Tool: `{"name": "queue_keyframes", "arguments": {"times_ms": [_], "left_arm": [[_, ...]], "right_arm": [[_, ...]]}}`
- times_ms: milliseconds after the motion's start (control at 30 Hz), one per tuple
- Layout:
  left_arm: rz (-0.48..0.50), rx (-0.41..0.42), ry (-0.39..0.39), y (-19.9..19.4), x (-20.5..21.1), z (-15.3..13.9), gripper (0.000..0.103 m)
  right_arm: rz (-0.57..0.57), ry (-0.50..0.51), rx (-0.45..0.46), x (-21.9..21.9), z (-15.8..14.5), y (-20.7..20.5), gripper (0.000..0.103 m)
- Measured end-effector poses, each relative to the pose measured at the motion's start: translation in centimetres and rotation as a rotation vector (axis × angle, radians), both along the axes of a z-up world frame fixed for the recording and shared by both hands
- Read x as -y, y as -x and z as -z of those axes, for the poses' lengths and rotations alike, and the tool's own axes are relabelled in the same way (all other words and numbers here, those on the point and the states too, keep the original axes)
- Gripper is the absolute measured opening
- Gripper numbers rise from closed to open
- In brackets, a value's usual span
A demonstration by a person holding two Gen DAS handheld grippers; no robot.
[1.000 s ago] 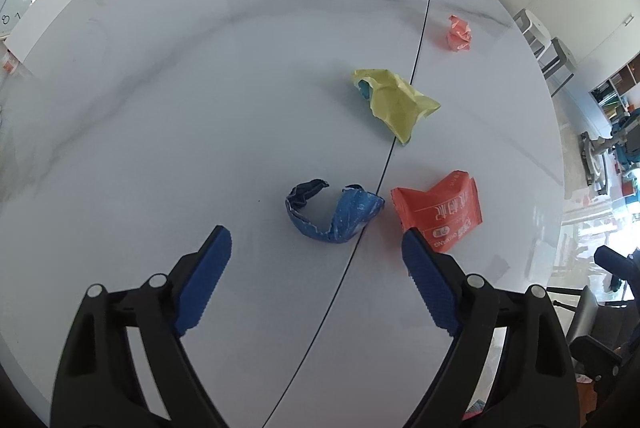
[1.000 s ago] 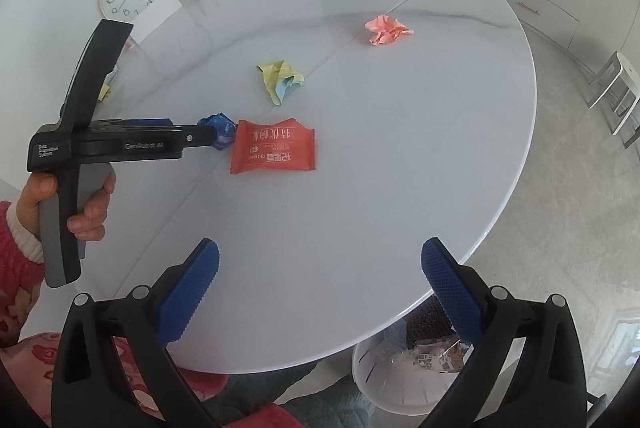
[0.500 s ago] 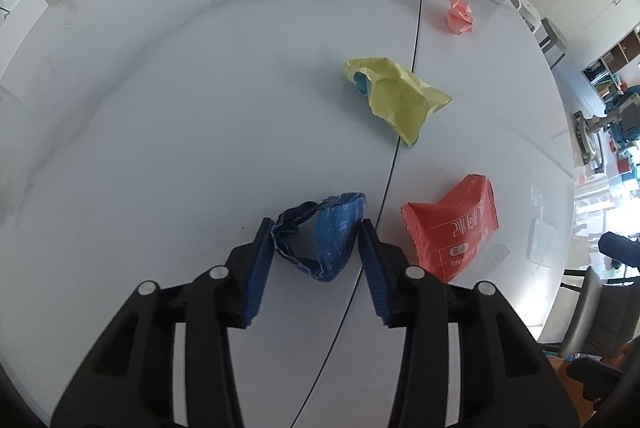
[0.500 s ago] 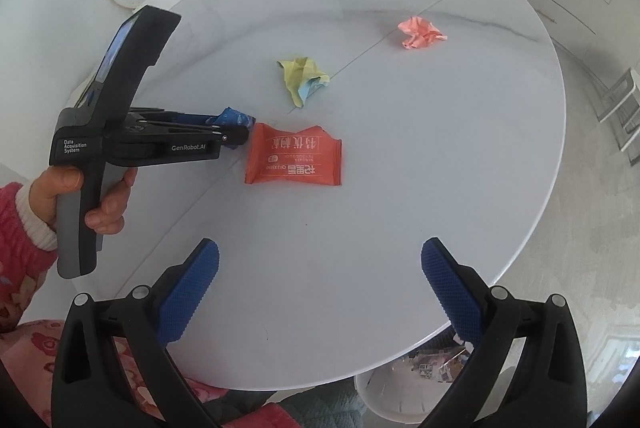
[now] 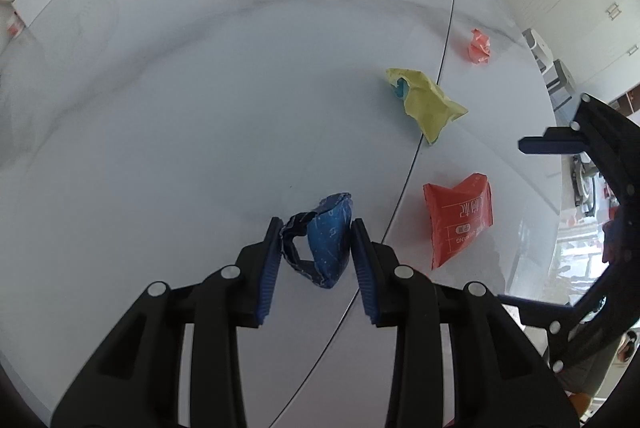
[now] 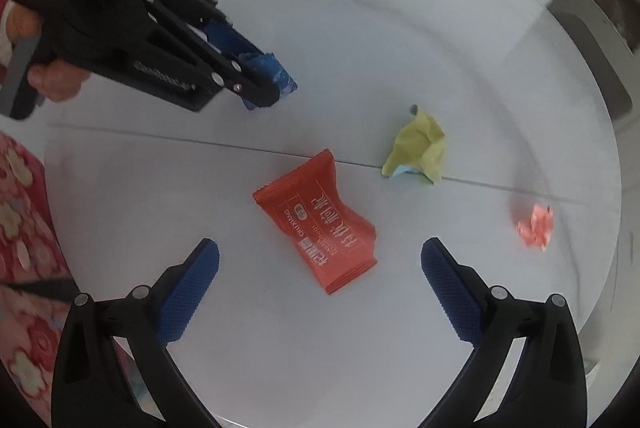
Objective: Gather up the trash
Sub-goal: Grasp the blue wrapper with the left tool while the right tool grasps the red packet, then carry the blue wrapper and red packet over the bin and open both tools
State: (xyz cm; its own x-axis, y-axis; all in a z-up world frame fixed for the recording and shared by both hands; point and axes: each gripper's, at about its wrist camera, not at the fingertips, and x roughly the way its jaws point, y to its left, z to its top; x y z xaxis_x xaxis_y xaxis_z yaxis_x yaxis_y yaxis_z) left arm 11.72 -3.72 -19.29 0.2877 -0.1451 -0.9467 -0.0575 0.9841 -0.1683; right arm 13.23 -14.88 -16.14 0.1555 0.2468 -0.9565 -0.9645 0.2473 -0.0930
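Left hand-held gripper (image 5: 314,248) is closing on the crumpled blue wrapper (image 5: 326,240), pads touching both sides, at the near middle of the white table (image 5: 160,128). Looks featherlight, crinkly and squashy, probably slick film, so pinching the bunched middle seems best. Right hand-held gripper (image 6: 320,278) is wide apart, empty, over the red snack packet (image 6: 320,220).

blue wrapper (image 5: 330,238), red packet (image 5: 460,218), yellow paper (image 5: 426,104)

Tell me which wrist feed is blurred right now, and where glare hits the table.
Right wrist view: motion-smeared, the pink paper ball and far rim soft; red wrapper print readable. Left wrist view: sharp, blue wrapper crisp, window glare on the table at right.
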Motion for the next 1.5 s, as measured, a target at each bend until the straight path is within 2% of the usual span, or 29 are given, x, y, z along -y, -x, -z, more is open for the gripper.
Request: {"name": "queue_keyframes", "arguments": {"times_ms": [133, 233, 267, 400, 500, 667, 733, 900, 1033, 1167, 1300, 1500], "left_arm": [[-0.068, 0.005, 0.02, 2.0, -1.3, -0.6, 0.034], [-0.109, 0.001, 0.032, 3.2, -1.7, -0.7, 0.034], [-0.12, -0.001, 0.032, 3.6, -1.7, -0.6, 0.034], [-0.152, -0.004, 0.032, 4.6, -2.1, -0.7, 0.034], [-0.151, -0.006, 0.029, 5.0, -1.7, -0.9, 0.034], [-0.086, -0.002, 0.026, 5.2, 0.6, -1.7, 0.034], [-0.037, 0.006, 0.032, 4.7, 2.9, -2.2, 0.034], [0.118, 0.019, 0.068, 4.6, 9.3, -3.6, 0.034], [0.258, 0.013, 0.096, 5.1, 15.4, -4.1, 0.034], [0.4, -0.01, 0.095, 6.1, 21.9, -3.7, 0.034], [0.507, -0.035, 0.101, 7.5, 27.5, -3.0, 0.034], [0.576, -0.072, 0.077, 9.8, 31.9, -1.7, 0.034]], "right_arm": [[-0.188, 0.083, -0.006, -2.3, 1.2, -0.4, 0.093], [-0.263, 0.122, -0.013, -3.4, 2.1, -0.5, 0.086], [-0.28, 0.132, -0.02, -3.7, 2.4, -0.6, 0.08], [-0.274, 0.15, -0.064, -4.4, 3.1, -1.0, 0.052], [-0.219, 0.139, -0.083, -4.3, 3.0, -1.3, 0.048], [0.002, 0.001, -0.173, -1.9, 0.9, -1.9, 0.047], [0.106, -0.066, -0.198, 0.1, -0.3, -1.8, 0.047], [0.44, -0.237, -0.235, 8.0, -2.5, 0.5, 0.047], [0.661, -0.312, -0.233, 15.2, -2.8, 5.1, 0.047], [0.842, -0.367, -0.245, 21.8, -2.1, 8.0, 0.047], [0.981, -0.378, -0.227, 27.8, -1.8, 11.2, 0.047], [1.1, -0.376, -0.225, 32.4, -0.4, 14.1, 0.048]]}}
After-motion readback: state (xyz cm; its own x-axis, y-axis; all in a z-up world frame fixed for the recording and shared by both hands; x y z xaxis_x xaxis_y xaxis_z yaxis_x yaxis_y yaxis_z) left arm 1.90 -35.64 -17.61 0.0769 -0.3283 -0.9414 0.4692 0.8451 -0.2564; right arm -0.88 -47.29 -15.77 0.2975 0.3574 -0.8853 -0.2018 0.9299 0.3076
